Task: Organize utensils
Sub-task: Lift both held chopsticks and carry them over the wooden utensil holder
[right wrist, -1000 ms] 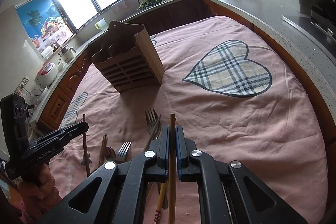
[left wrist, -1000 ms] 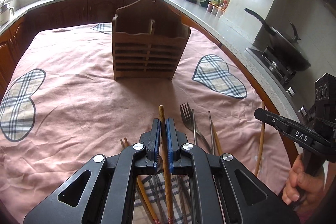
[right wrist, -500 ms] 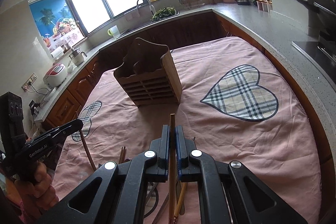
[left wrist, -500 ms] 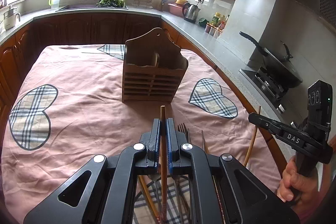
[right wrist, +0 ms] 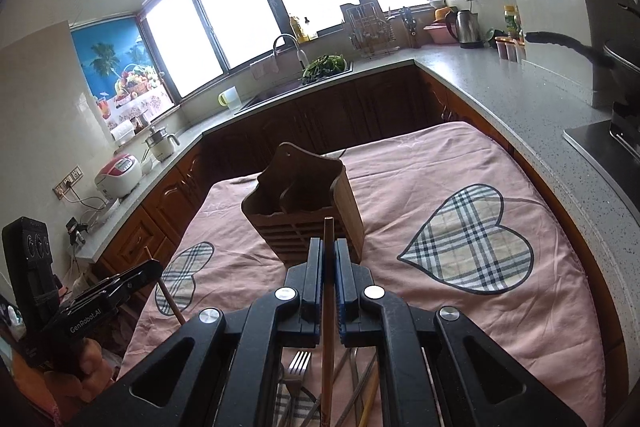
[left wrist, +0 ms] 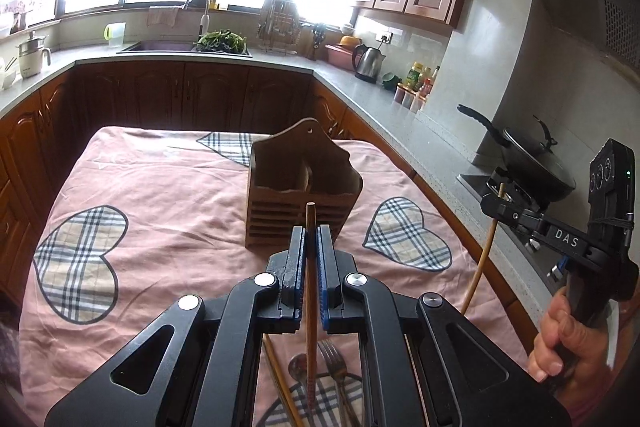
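A wooden utensil holder (left wrist: 302, 187) stands upright mid-table on the pink cloth; it also shows in the right wrist view (right wrist: 304, 211). My left gripper (left wrist: 311, 233) is shut on a brown chopstick (left wrist: 311, 291), held above the table short of the holder. My right gripper (right wrist: 328, 247) is shut on another chopstick (right wrist: 328, 307), also raised; it shows from the side in the left wrist view (left wrist: 500, 205). Below the grippers lie forks (right wrist: 298, 365), a spoon (left wrist: 298, 377) and more chopsticks (left wrist: 280, 379) on the cloth.
The table (left wrist: 160, 187) carries a pink cloth with plaid hearts. A counter runs round it, with a sink (left wrist: 160, 46), kettle (left wrist: 369, 63) and a wok on the stove (left wrist: 532, 159) at the right.
Both grippers have lifted their chopsticks up off the utensil pile and tilted to look more level, with the holder now lower in each view.
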A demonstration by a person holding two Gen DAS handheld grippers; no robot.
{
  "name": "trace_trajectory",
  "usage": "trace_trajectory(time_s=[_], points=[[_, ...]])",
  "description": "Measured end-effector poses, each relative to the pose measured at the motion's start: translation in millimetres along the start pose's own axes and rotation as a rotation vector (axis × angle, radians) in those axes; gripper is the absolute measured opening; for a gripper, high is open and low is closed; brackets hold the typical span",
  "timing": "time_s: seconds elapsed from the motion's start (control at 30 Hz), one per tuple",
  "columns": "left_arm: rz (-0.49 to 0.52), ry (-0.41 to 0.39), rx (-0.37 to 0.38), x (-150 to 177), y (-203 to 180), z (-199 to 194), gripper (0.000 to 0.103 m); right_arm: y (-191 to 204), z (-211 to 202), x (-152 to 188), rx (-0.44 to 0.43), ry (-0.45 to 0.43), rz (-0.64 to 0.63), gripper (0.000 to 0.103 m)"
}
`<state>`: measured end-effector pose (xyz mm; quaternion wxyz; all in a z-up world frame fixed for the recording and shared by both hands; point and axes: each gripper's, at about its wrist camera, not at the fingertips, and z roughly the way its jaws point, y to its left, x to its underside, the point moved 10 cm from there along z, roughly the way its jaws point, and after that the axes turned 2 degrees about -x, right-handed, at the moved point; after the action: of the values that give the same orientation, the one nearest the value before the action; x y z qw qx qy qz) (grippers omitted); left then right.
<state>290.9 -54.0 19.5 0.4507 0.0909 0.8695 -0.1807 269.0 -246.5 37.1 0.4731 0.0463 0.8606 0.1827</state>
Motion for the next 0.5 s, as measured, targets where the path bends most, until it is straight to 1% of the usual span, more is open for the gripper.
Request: trace_trajectory(time_s=[0.1,0.27,0.5], points=[[-0.015,-0.037,-0.008,-23.5,7.5,0.6,0.005,9.2,7.5,-23.6,-0.014,-0.045,-0.002,0.005],[-0.019,-0.126,-0.039,-71.5,19.5,2.3,0.005,22.8,24.4,-68.1,-0.020,-0.122,-0.018,0.005],[-0.051,-0.238,-0.070,-138.2,36.8,17.3,0.005,28.2,47.5,-132.2,-0.018,-0.235,-0.001,0.005]])
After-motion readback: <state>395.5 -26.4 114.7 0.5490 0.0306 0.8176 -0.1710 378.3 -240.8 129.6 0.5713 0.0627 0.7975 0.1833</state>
